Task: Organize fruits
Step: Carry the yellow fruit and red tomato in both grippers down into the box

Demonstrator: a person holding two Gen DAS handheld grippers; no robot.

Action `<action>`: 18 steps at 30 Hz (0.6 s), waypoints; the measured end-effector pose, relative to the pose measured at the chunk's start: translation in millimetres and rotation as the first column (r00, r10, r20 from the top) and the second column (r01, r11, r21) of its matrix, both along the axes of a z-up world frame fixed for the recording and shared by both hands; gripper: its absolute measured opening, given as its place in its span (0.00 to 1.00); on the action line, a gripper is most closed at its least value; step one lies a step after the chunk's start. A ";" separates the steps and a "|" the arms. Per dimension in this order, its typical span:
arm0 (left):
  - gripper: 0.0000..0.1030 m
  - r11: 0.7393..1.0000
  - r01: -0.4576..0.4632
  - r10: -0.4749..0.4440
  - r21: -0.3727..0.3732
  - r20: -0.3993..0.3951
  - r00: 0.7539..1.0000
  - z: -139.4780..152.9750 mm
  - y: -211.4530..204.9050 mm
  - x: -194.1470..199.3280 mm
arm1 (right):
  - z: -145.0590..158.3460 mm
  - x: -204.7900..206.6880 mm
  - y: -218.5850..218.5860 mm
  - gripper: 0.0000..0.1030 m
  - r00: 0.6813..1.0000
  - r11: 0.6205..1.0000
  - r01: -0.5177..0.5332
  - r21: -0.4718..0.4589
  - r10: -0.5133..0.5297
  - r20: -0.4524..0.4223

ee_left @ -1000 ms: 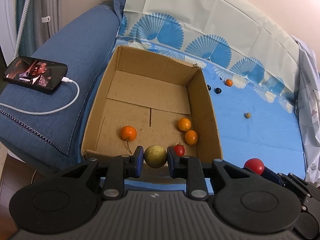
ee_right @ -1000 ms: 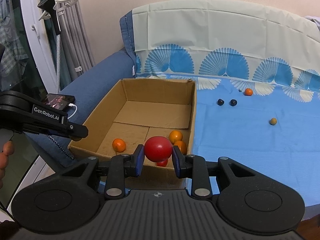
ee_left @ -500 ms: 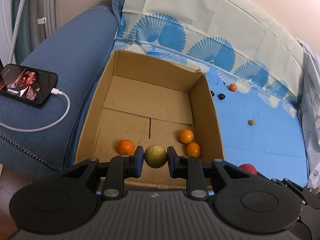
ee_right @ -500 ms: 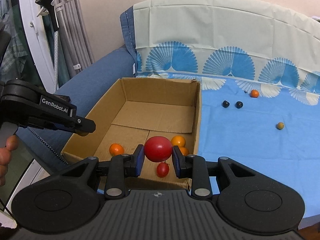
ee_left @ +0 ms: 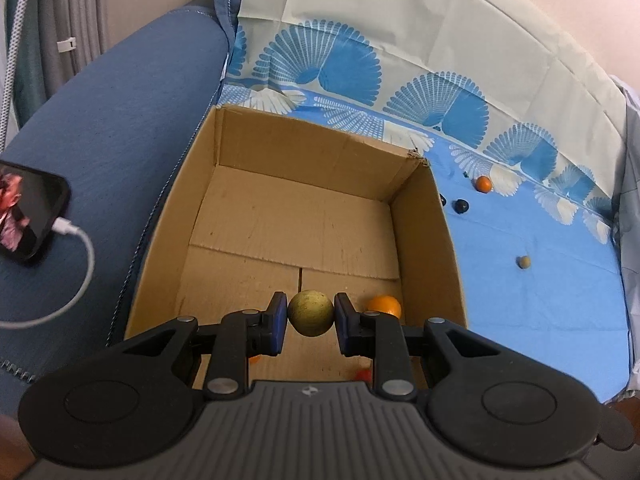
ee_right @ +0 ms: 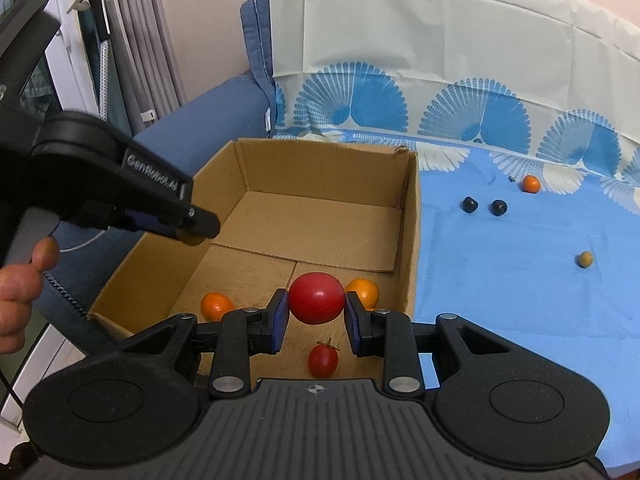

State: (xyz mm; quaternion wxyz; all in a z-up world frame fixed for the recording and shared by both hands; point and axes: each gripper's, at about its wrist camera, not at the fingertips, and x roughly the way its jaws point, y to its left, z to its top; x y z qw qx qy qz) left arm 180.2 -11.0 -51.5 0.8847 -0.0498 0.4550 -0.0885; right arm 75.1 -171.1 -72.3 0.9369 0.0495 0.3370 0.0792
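Note:
My left gripper is shut on a yellow-green round fruit, held above the near part of the open cardboard box. My right gripper is shut on a large red tomato, over the box near its front right corner. On the box floor lie two oranges and a small red tomato. The left gripper's body reaches over the box's left wall in the right wrist view.
On the blue cloth to the right lie a small orange, two dark fruits and a tan fruit. A phone with a white cable rests on the blue sofa arm. A hand holds the left gripper.
Both grippers have moved forward and down over the box, each still holding its fruit. The box fills more of both views, and the fruits inside slide under the left gripper's fingers.

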 end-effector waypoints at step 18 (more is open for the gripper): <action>0.27 0.998 -0.010 0.014 0.060 -0.074 0.997 -55.7 -6.6 50.0 | -41.3 55.2 10.0 0.31 0.997 0.998 -0.047 -0.052 0.043 -0.060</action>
